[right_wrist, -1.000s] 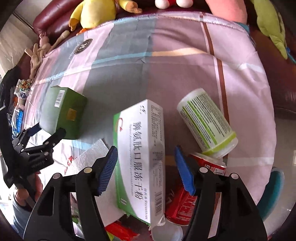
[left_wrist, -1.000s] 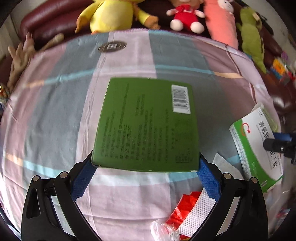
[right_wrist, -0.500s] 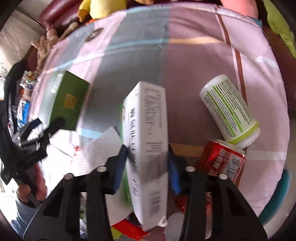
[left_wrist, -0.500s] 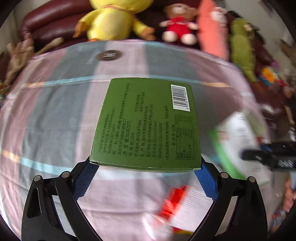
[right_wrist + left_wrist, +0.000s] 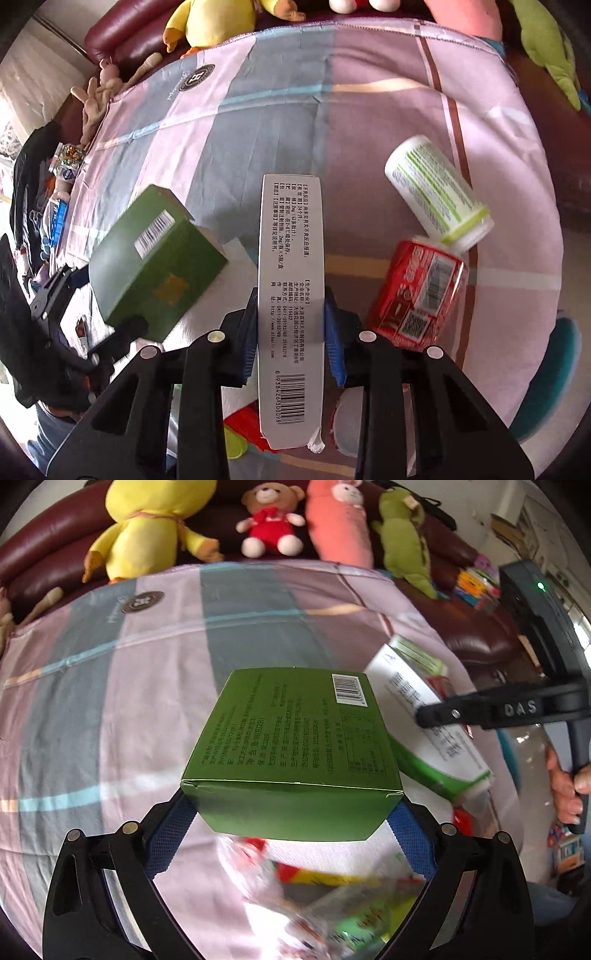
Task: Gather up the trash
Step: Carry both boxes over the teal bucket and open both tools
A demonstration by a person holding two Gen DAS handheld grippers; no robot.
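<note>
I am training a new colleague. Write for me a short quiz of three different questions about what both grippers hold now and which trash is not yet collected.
1. True or false: the left gripper holds the green box between its blue pads.
2. What does the right gripper hold? A) the red can B) the white carton C) the white and green canister
3. Fill in: the red can lies on the striped ____, against the canister.

Key
1. True; the box is off the surface.
2. B; the jaws have just been closing and now clamp the carton's narrow sides.
3. cloth
</note>
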